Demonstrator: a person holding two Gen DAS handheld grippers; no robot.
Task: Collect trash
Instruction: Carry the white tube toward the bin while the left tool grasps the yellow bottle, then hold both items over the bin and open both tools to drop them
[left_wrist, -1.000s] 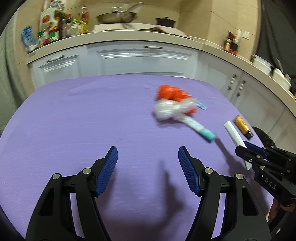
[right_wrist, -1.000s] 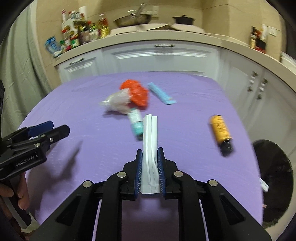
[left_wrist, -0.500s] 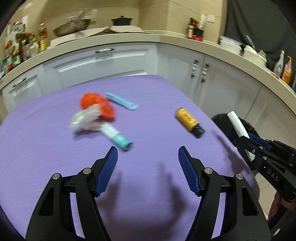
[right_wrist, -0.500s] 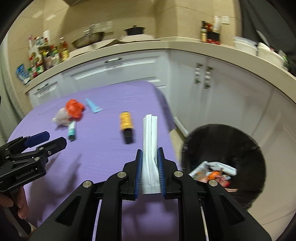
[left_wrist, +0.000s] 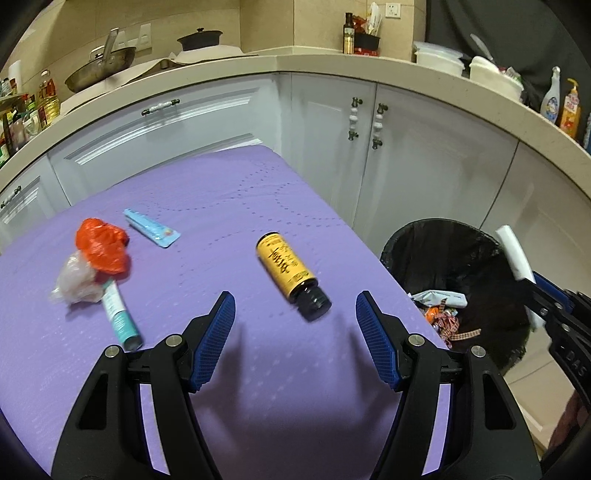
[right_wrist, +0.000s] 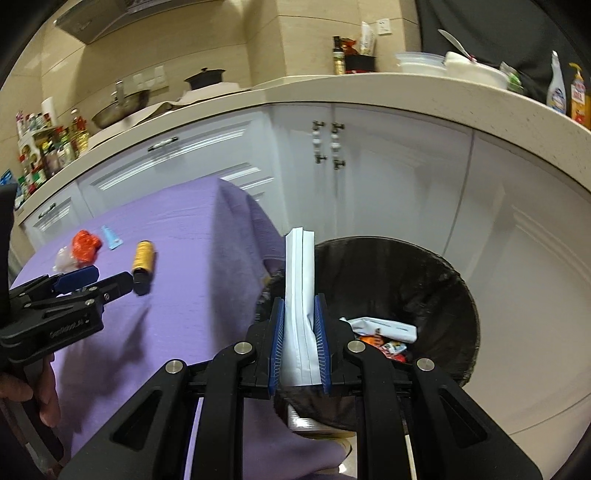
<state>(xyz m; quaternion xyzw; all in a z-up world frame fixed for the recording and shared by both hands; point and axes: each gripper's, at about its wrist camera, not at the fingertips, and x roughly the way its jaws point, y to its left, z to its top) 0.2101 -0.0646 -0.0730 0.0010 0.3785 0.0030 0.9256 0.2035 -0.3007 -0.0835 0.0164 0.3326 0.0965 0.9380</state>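
My right gripper (right_wrist: 298, 325) is shut on a folded white paper packet (right_wrist: 299, 280) and holds it over the near rim of the black trash bin (right_wrist: 436, 280); it also shows in the left wrist view (left_wrist: 513, 254). The bin (left_wrist: 443, 254) holds several wrappers. My left gripper (left_wrist: 295, 332) is open and empty above the purple table (left_wrist: 221, 221). On the table lie a yellow bottle with a black cap (left_wrist: 290, 273), a teal tube (left_wrist: 120, 314), a light blue packet (left_wrist: 149, 227), a red bag (left_wrist: 101, 245) and a clear bag (left_wrist: 75, 282).
White kitchen cabinets (left_wrist: 369, 122) and a beige counter (left_wrist: 332, 62) curve behind the table and bin. The bin stands on the floor off the table's right edge. Pans, bottles and bowls sit on the counter.
Both grippers have swung right. My right gripper carried the white packet from over the table to over the trash bin. My left gripper stayed open; the yellow bottle now lies just ahead of it.
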